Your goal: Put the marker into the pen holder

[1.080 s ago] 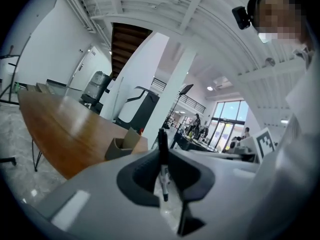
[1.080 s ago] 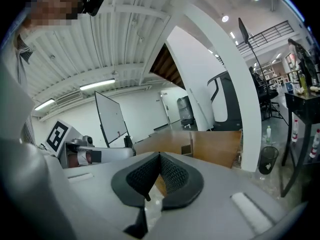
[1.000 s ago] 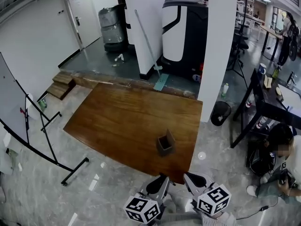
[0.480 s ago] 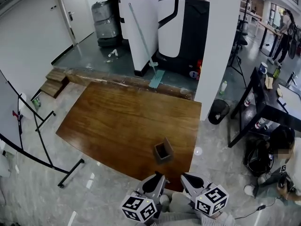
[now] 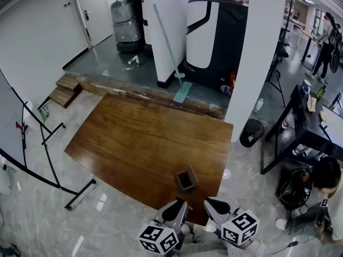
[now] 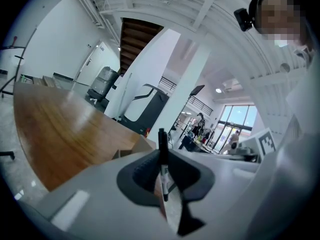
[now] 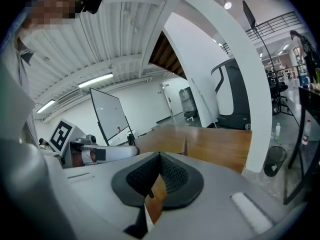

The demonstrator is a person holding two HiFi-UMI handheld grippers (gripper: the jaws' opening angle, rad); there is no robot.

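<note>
Left tool (image 5: 181,202) is clenched on the black marker (image 6: 163,165), cap end up, near the pen holder (image 5: 186,180) on the wooden counter (image 5: 134,138). Right tool (image 5: 209,202) is squeezed closed, empty.

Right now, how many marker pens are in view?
1. The marker stands upright, clamped in the left gripper; the right gripper holds none. Any deep inside the pen holder may be hidden.

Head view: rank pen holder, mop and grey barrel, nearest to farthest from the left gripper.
From the left gripper:
1. Pen holder, just ahead, near the table edge.
2. Mop, against the pillar beyond the table.
3. Grey barrel, far back by the door.
</note>
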